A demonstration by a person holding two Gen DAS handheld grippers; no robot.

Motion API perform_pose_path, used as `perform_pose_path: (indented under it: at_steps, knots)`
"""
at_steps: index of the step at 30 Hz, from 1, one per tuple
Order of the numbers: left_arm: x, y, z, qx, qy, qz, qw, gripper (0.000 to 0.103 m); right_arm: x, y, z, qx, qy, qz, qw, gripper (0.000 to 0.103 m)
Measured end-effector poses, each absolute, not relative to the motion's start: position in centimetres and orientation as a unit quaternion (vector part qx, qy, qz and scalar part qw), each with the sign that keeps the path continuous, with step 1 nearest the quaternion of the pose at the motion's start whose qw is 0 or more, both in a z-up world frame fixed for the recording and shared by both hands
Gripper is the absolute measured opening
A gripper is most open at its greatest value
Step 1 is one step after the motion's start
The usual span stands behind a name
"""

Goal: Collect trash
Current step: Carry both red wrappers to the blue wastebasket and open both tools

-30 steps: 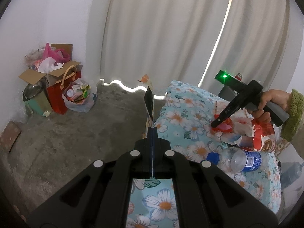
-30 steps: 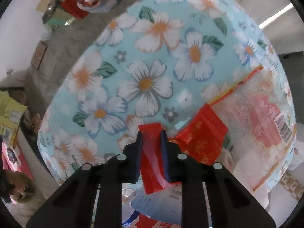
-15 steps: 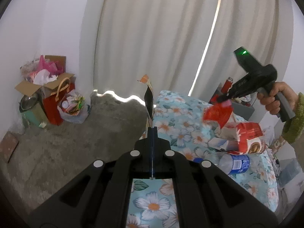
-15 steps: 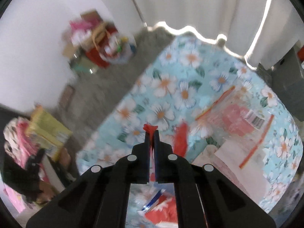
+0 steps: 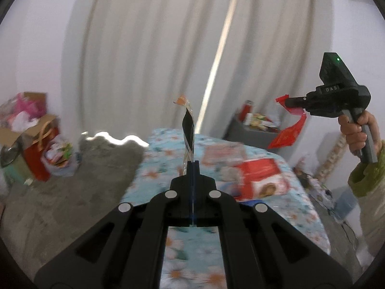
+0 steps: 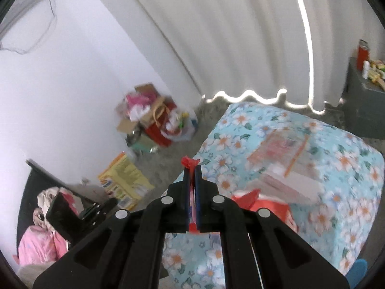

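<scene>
My left gripper (image 5: 193, 163) is shut on a thin black wrapper strip (image 5: 188, 132) with an orange tip, which stands upright above the floral table (image 5: 284, 207). My right gripper (image 6: 191, 168) is shut on a red wrapper (image 6: 190, 162). It shows in the left wrist view (image 5: 288, 102) held high at the right, with the red wrapper (image 5: 287, 134) hanging below it. A red and white packet (image 5: 258, 175) and a clear packet (image 6: 279, 149) lie on the table.
A pile of boxes and bags (image 5: 36, 139) stands by the left wall; it also shows in the right wrist view (image 6: 156, 120). A grey cabinet (image 5: 252, 132) with a red can is behind the table. A yellow bag (image 6: 125, 180) lies on the floor. Curtains hang at the back.
My right gripper has lifted the red wrapper off the table and carried it up and to the right. My left gripper has tilted upward, still holding its strip.
</scene>
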State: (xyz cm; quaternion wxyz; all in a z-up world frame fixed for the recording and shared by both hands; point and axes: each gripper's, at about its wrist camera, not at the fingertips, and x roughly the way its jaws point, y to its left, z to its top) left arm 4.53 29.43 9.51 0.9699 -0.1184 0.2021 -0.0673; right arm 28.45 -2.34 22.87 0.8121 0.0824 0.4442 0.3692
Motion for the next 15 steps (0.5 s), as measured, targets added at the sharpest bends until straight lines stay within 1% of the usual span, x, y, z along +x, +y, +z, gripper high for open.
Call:
perform_pose_path:
  at_steps: [4, 9, 15]
  knots:
    - [4.8, 25.6, 10.8, -0.108, 0.198, -0.13, 0.966, 0.0, 24.4, -9.1, 23.6, 0.122, 0.413, 0.338, 0.837, 0.004]
    - [5.8, 18.8, 12.5, -0.079, 0.198, -0.231, 0.949, 0.0, 18.3, -18.4, 23.7, 0.172, 0.377, 0.27, 0.869, 0.004]
    - [6.8, 7.2, 13.1, -0.028, 0.217, -0.361, 0.906, 0.0, 12.6, -28.0, 20.5, 0.23, 0.367, 0.172, 0.885, 0.004]
